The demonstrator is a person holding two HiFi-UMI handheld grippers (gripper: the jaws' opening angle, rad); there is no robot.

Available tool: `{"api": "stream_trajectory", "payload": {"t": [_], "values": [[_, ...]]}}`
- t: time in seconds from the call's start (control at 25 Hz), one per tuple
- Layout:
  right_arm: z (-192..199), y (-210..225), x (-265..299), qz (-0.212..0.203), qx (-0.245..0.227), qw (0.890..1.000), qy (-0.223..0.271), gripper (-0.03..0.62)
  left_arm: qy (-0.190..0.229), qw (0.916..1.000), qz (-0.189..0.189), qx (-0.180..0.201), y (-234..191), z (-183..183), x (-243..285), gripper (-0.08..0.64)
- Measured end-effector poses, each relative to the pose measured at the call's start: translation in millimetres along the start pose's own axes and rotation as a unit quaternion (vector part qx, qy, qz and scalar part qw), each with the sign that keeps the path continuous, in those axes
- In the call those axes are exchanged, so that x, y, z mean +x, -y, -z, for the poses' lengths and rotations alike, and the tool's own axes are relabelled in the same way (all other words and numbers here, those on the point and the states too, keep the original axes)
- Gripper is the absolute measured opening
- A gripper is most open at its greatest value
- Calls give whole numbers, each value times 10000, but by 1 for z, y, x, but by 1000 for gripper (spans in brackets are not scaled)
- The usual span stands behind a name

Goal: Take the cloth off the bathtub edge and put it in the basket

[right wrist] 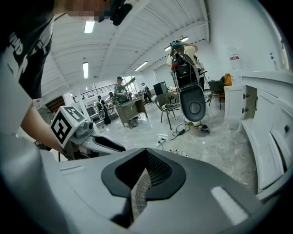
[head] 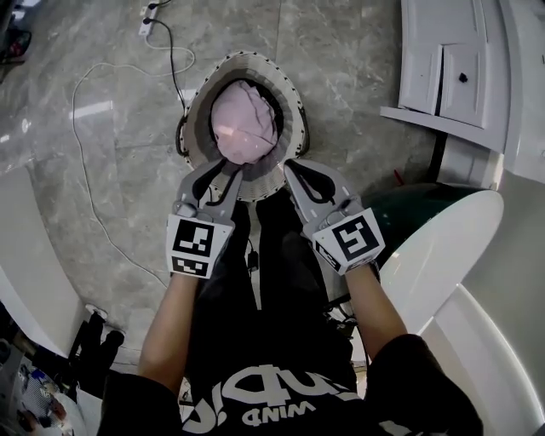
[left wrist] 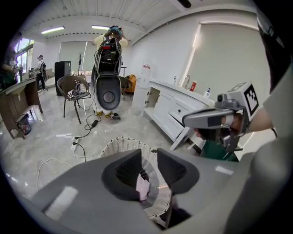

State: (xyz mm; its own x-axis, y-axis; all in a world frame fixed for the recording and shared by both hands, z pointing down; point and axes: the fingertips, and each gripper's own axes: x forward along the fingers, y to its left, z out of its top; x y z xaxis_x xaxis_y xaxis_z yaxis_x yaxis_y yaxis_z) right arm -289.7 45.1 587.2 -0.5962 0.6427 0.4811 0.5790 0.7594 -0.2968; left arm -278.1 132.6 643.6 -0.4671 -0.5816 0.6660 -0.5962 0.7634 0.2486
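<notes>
The pink cloth lies bunched inside the white wicker basket on the floor. My left gripper hangs over the basket's near rim, open, with a narrow gap between its jaws and nothing in it. In the left gripper view the cloth and the basket show through that gap, well below. My right gripper hovers beside it over the same rim. Its tips meet in the right gripper view, so it is shut and empty, with only basket weave showing beneath.
The white bathtub edge curves along my right side, with a dark green object next to it. A white cabinet stands at the back right. A cable and power strip lie on the marble floor left of the basket.
</notes>
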Motion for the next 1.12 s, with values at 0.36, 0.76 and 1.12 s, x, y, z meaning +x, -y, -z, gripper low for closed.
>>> {"api": "stream_trajectory", "payload": {"t": [0.36, 0.76, 1.12], "values": [[-52, -31, -46, -117, -120, 9998, 118, 5, 324, 9993, 187, 74, 34, -54, -48, -3], [-127, -64, -96, -137, -314, 9976, 608, 5, 1028, 9938, 262, 335, 69, -125, -127, -3], [-165, -99, -140, -245, -717, 9905, 1149, 5, 1543, 9817, 553, 970, 113, -169, -188, -3]]}}
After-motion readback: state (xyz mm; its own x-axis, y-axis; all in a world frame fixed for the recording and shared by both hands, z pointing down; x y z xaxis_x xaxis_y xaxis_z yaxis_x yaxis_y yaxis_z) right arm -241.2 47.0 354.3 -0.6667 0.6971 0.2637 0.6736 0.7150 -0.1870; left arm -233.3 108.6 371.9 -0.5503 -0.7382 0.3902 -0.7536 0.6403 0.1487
